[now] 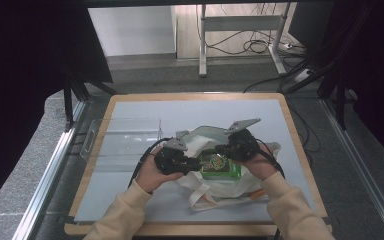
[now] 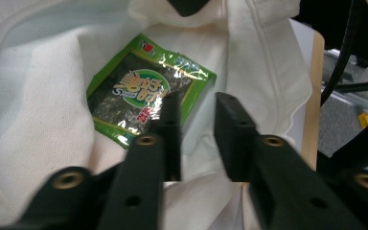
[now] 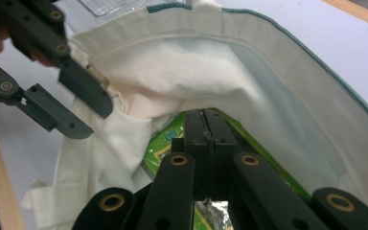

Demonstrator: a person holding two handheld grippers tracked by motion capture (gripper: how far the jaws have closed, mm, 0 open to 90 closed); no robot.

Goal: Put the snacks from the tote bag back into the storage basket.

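Seaweed packet (image 1: 219, 164) lies at the cloth bag's (image 1: 230, 188) mouth, pinched in my right gripper (image 3: 205, 125), jaws pressed together. My left gripper (image 2: 197, 106) holds the bag's edge. A thin foil pinch may slip; the bag's depth is hidden by folds.

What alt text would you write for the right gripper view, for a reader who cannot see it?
The right gripper, jaws shut on the edge of a green snack packet, reaches into the open mouth of a cream cloth bag. The left gripper holds the bag's rim at upper left.
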